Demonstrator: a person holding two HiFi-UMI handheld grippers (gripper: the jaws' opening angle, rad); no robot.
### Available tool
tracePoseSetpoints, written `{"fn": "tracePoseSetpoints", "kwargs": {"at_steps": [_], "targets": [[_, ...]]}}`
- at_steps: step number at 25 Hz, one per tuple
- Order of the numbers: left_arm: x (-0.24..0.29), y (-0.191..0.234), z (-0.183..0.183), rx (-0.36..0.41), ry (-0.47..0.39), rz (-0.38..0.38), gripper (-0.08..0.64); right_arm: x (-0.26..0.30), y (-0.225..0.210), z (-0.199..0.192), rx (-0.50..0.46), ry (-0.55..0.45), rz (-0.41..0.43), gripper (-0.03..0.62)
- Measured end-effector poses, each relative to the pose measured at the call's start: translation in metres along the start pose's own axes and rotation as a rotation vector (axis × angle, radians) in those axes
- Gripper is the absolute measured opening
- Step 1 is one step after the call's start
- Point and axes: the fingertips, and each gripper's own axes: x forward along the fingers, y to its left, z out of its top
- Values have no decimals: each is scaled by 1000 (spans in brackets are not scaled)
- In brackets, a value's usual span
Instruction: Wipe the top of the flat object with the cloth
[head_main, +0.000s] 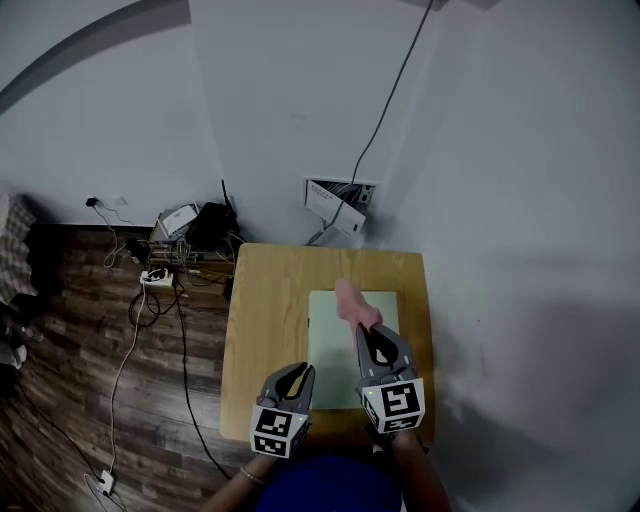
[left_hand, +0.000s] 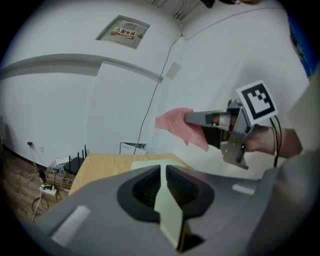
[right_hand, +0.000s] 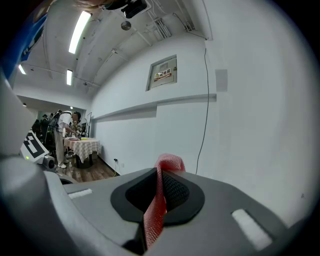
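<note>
Right gripper (head_main: 371, 333) clamped on pink cloth (head_main: 352, 303) above flat object (head_main: 338, 372), frame centre. Left gripper (head_main: 300, 372) jaws a crack apart, empty. Advice: lower cloth flat, wipe in overlapping passes.

Wooden table (head_main: 265, 300), pink cloth (head_main: 350, 302) in right tongs (head_main: 368, 335)

Bare lab room — router (head_main: 208, 226), loose cables (head_main: 183, 350), white walls (head_main: 270, 100).
</note>
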Motion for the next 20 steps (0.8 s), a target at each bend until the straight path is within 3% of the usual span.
{"fn": "tracePoseSetpoints", "kwargs": {"at_steps": [10, 16, 20], "targets": [[28, 1, -56, -57, 133, 45, 108, 40, -2, -40, -88, 95, 93, 15], [45, -1, -98, -94, 250, 60, 200, 69, 2, -69, -170, 171, 161, 15], [53, 4, -117, -128, 292, 96, 204, 87, 10, -91, -200, 227, 244, 15]]}}
